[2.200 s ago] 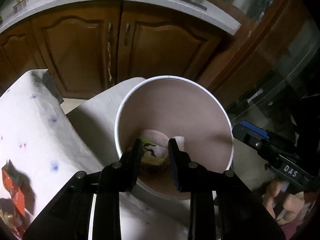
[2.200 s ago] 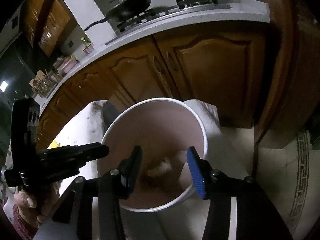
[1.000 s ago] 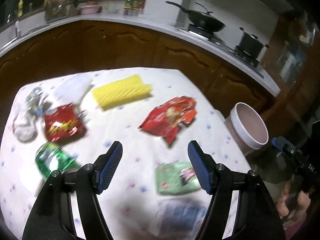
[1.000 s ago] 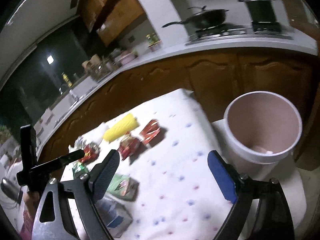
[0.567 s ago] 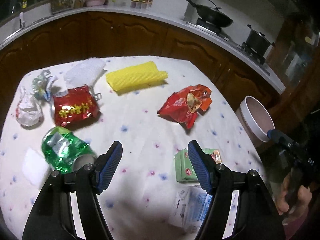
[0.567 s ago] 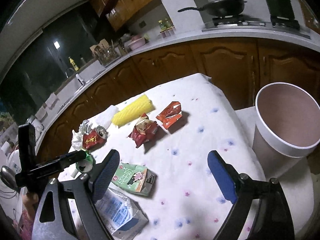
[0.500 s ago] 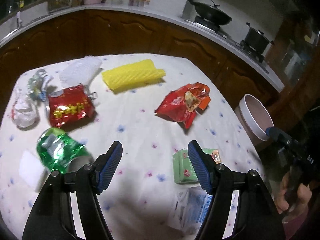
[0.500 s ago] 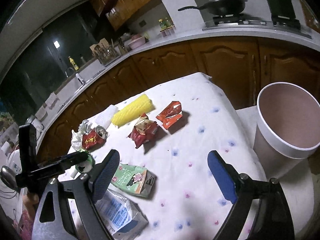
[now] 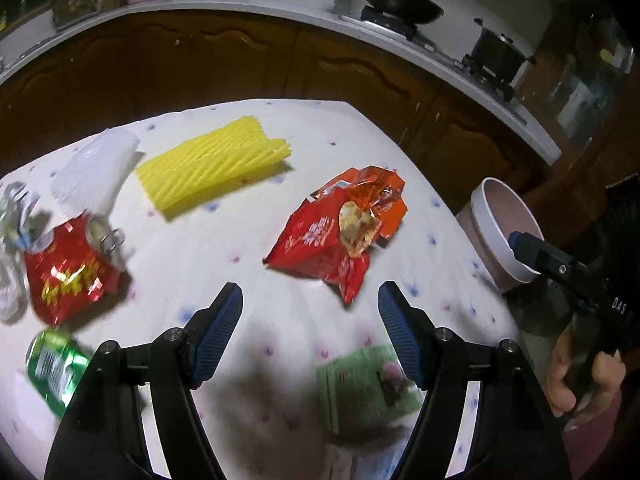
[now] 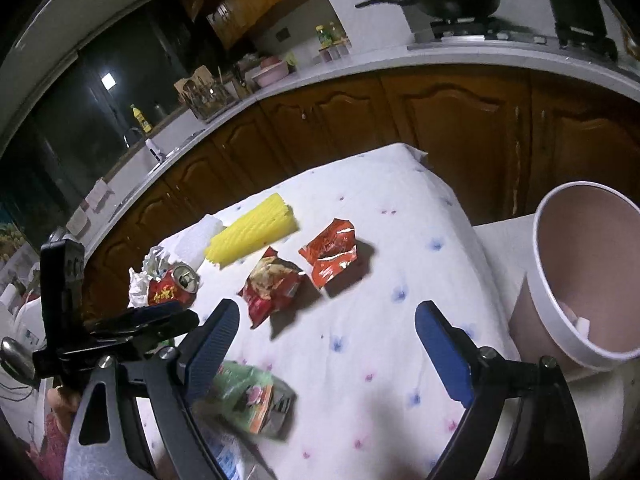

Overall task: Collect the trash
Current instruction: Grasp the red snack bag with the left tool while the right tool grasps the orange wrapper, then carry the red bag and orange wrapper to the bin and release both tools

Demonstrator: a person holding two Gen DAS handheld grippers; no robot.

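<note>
Red crinkled snack bag (image 9: 334, 236) lies mid-table just ahead of the left gripper (image 9: 310, 322), whose jaws, just widened, stand spread and empty, so I would straddle a flat edge before pinching, while the right gripper (image 10: 326, 346) hangs spread, empty, near the bin (image 10: 560, 280).

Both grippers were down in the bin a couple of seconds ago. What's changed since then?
Both have come out of the bin and swung back over the table. The left gripper, its jaws just opening wider, heads for the red snack bag; the right gripper is open, empty. The trash on the table lies as before.
</note>
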